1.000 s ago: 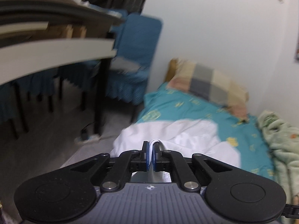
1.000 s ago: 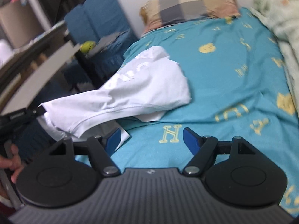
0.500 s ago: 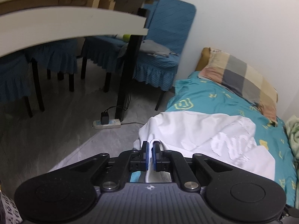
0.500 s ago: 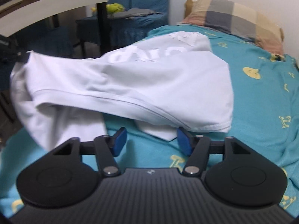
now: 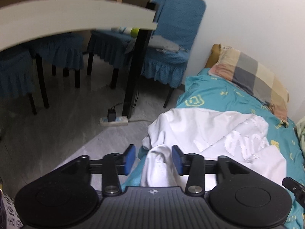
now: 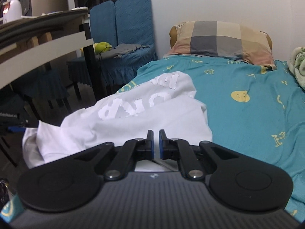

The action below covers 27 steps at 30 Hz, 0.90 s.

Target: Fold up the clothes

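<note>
A white T-shirt with raised white lettering lies crumpled on the teal bed sheet, near the bed's edge. My left gripper is at that edge, its jaws opening. A fold of the shirt stands loose between the blue pads without touching them. In the right wrist view the same T-shirt is spread just ahead. My right gripper is closing on its near hem, and white cloth fills the thin slit between the pads.
A checked pillow lies at the head of the bed and a green blanket at its right. Blue-covered chairs, a black table leg and a power strip stand on the floor left of the bed.
The left jaws have opened and let go of the shirt's edge, which has sagged onto the bed. The right gripper has moved in over the shirt's hem and its jaws have closed.
</note>
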{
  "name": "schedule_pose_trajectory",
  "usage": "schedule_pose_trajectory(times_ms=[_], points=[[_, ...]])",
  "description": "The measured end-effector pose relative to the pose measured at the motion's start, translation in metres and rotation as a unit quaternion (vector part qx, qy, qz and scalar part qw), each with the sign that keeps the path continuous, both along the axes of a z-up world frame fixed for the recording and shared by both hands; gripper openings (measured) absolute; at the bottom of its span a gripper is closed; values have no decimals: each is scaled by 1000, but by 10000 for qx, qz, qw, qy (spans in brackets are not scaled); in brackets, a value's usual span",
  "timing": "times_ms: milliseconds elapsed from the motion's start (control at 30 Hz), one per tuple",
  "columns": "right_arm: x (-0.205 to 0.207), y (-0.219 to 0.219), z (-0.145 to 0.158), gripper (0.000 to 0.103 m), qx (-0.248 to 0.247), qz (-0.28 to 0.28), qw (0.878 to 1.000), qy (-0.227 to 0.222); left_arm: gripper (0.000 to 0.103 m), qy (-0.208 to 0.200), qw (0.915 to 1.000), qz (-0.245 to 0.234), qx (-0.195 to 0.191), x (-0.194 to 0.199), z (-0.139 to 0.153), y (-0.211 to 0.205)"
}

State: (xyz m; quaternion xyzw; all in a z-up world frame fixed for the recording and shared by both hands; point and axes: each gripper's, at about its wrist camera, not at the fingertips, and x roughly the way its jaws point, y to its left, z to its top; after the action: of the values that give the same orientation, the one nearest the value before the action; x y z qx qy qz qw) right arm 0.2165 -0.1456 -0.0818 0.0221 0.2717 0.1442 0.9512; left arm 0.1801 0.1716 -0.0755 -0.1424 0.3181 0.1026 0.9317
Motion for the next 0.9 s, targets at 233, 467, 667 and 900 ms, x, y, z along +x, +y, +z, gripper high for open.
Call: schedule_pose_trajectory(times_ms=[233, 467, 667, 900], points=[[-12, -17, 8, 9, 325, -302, 9981, 416, 60, -3, 9836, -1480, 1031, -24, 13, -69], [-12, -35, 6, 11, 699, -520, 9938, 697, 60, 491, 9311, -2548, 2563, -17, -31, -139], [-3, -27, 0, 13, 552, -422, 9949, 727, 36, 564, 9078, -2743, 3123, -3, -56, -142], [2, -7, -12, 44, 279, 77, 9976, 623, 3, -4, 9355, -2764, 2200, 0, -24, -130]])
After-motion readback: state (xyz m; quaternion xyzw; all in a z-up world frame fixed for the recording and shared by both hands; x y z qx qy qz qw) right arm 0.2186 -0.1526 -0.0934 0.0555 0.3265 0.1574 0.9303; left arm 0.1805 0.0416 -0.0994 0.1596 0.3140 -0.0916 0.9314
